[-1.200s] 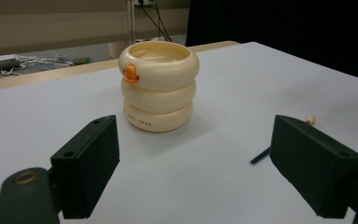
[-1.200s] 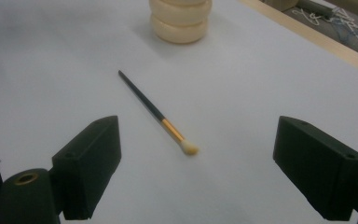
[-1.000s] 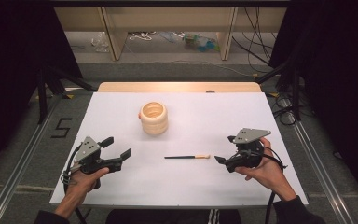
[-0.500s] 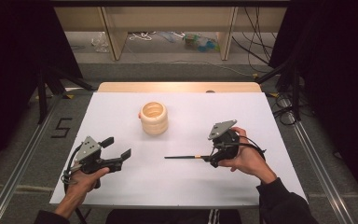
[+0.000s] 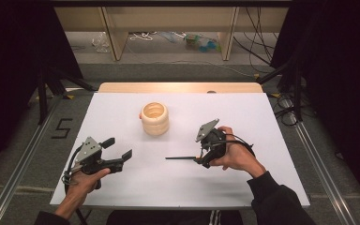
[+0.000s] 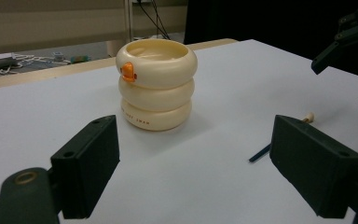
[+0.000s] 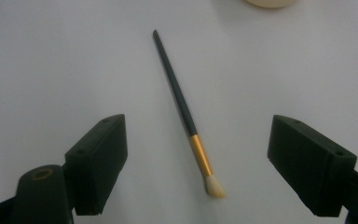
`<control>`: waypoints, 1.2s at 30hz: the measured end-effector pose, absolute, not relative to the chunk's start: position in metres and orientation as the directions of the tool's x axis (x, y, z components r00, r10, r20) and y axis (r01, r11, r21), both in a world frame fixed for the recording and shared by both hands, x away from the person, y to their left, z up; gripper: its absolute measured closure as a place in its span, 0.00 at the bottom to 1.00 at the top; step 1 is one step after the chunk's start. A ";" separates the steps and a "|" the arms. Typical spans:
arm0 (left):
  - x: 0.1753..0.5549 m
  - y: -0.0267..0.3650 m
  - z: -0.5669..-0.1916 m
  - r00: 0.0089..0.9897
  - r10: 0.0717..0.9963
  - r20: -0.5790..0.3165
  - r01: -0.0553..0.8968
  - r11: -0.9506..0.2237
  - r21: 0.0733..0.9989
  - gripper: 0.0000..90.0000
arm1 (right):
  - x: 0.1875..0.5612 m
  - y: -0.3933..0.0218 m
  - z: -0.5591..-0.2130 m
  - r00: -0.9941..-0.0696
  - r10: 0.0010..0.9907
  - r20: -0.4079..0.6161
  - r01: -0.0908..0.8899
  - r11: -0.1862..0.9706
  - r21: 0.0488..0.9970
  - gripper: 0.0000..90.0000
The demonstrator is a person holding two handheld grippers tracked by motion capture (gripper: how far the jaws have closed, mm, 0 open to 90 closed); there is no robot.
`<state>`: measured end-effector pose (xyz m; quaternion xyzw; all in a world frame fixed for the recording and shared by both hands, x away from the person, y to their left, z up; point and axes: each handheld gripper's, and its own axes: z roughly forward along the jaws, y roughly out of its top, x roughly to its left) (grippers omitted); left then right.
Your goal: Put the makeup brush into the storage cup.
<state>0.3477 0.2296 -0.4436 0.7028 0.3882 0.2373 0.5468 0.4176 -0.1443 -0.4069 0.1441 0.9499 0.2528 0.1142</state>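
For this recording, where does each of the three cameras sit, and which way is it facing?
High view: above the person's side, looking forward and down on the white table; both forearms, left gripper, right gripper.
Left gripper view: between open jaws, toward the cream ringed duck-face cup.
Right gripper view: down between open jaws onto the black-handled paintbrush.
Shared: cup and brush appear in the high view too.
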 end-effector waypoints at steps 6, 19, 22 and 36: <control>0.348 0.230 -0.443 0.584 0.807 -0.089 0.283 -0.100 0.954 0.17 | 0.421 -0.137 -0.410 -0.941 0.317 -0.120 0.220 0.840 0.496 0.23; 0.348 0.229 -0.443 0.593 0.801 -0.083 0.276 -0.106 0.955 0.17 | 0.428 -0.119 -0.417 -0.956 0.274 -0.102 0.202 0.871 0.447 0.25; 0.348 0.229 -0.442 0.596 0.799 -0.083 0.274 -0.105 0.956 0.17 | 0.429 -0.115 -0.419 -0.959 0.267 -0.094 0.202 0.878 0.433 0.25; 0.348 0.229 -0.442 0.591 0.801 -0.092 0.277 -0.094 0.956 0.17 | 0.438 -0.106 -0.431 -0.969 0.238 -0.065 0.196 0.903 0.383 0.27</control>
